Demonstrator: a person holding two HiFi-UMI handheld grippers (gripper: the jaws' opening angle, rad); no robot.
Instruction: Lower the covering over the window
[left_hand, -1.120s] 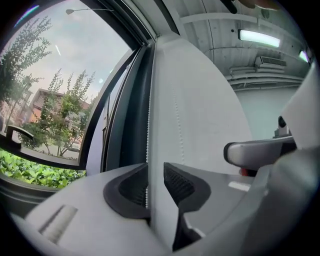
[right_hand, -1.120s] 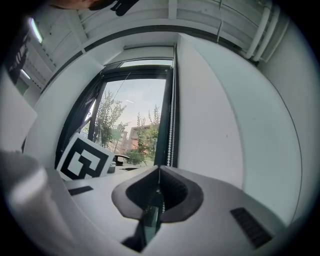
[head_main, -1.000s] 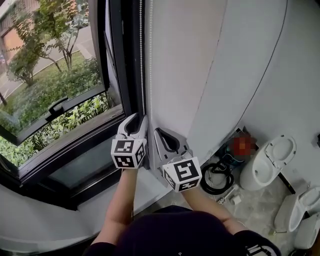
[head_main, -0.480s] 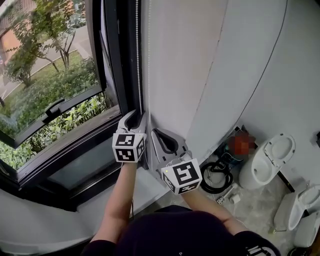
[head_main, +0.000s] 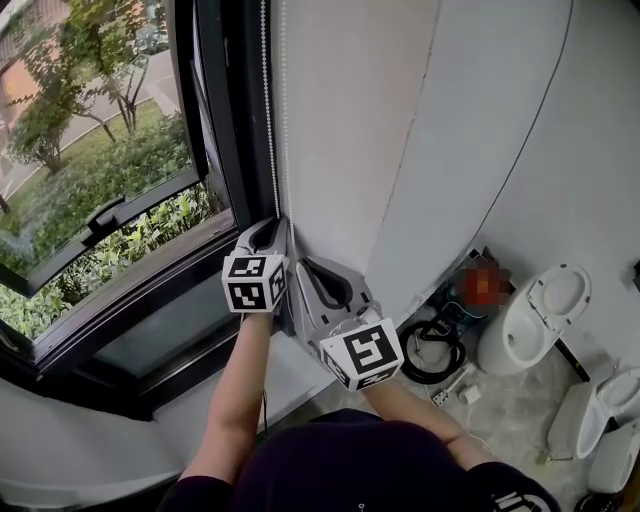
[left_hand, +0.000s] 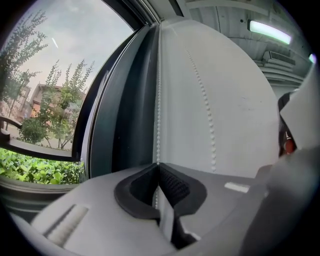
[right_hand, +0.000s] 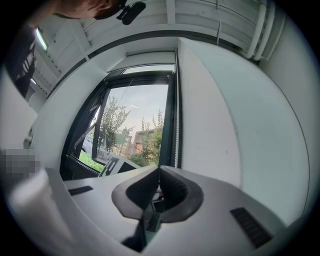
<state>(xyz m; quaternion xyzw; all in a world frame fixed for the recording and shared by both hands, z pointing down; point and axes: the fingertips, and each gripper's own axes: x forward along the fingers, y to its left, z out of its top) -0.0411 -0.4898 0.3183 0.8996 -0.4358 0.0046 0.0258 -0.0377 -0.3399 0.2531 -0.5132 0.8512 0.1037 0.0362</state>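
A white bead chain (head_main: 265, 120) hangs in two strands beside the black window frame (head_main: 230, 130). My left gripper (head_main: 270, 226) points level at the corner between frame and wall. In the left gripper view its jaws have just been closing, and the left gripper (left_hand: 158, 167) is now shut on the nearer strand of the bead chain (left_hand: 158, 100); the second strand (left_hand: 206, 105) hangs free against the wall. My right gripper (head_main: 306, 266) sits just to the right and behind. In the right gripper view the right gripper (right_hand: 159, 171) is shut with nothing between its pads. The covering itself cannot be made out.
The window pane (head_main: 100, 150) is tilted open over trees and shrubs. A white wall (head_main: 400, 150) runs to the right of the chain. On the floor at lower right stand two white toilets (head_main: 540, 320) (head_main: 610, 405) and a coiled black hose (head_main: 435, 352).
My left gripper has shifted a little toward the window corner and its jaws have closed on the chain strand. The right gripper has stayed almost where it was.
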